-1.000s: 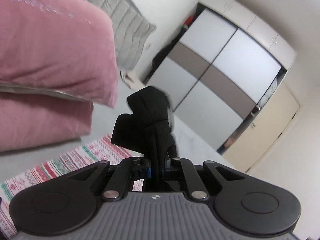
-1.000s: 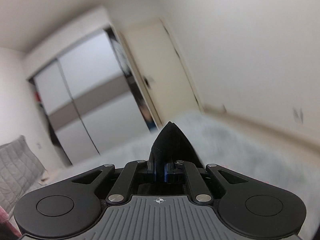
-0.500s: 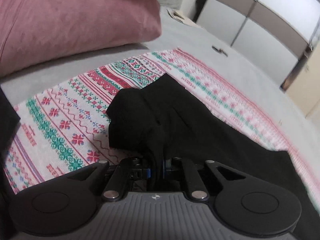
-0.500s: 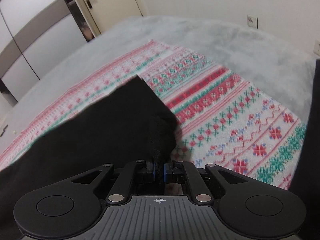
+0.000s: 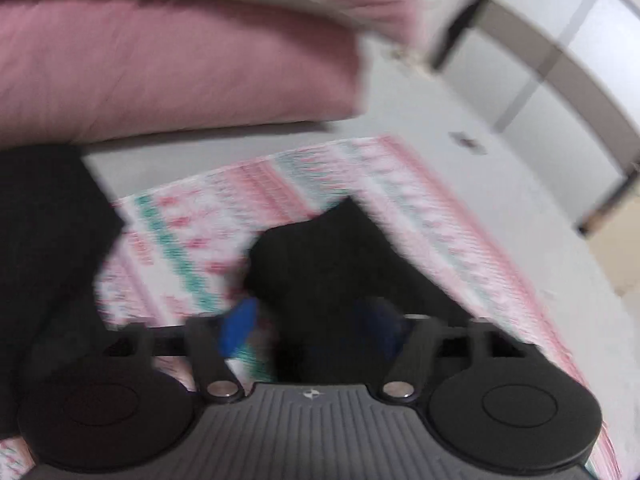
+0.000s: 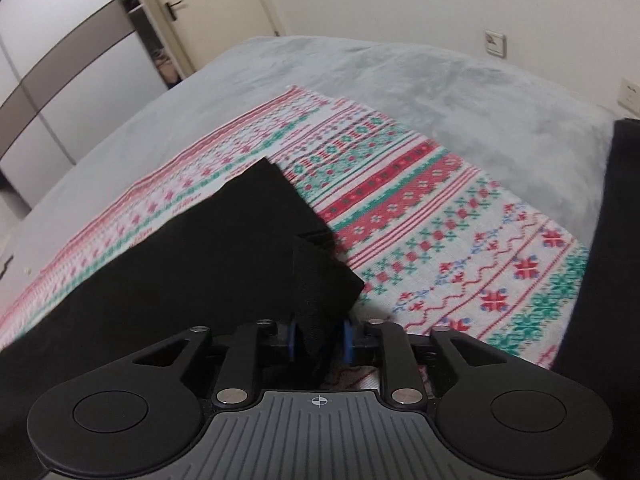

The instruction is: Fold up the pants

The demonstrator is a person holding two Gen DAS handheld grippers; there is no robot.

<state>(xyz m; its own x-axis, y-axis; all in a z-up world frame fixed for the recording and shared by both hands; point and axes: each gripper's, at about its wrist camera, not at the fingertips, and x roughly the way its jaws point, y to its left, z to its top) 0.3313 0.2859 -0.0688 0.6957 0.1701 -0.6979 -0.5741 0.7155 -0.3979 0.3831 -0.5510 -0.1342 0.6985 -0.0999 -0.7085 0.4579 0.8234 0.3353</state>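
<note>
Our left gripper (image 5: 312, 320) has just sprung wide and our right gripper (image 6: 320, 338) has just part-opened, the pants (image 6: 192, 264) loose between both; withdrawing carelessly could snag and rumple them.

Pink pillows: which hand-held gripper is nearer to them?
Left. The left hand-held gripper faces the pink pillows across the patterned blanket; the right hand-held gripper shows no pillows.

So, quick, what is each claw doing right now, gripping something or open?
Left gripper: open, jaws just spread wide, black pants lying loose between them.
Right gripper: open, jaws just parted, the pants' fold between them.
</note>
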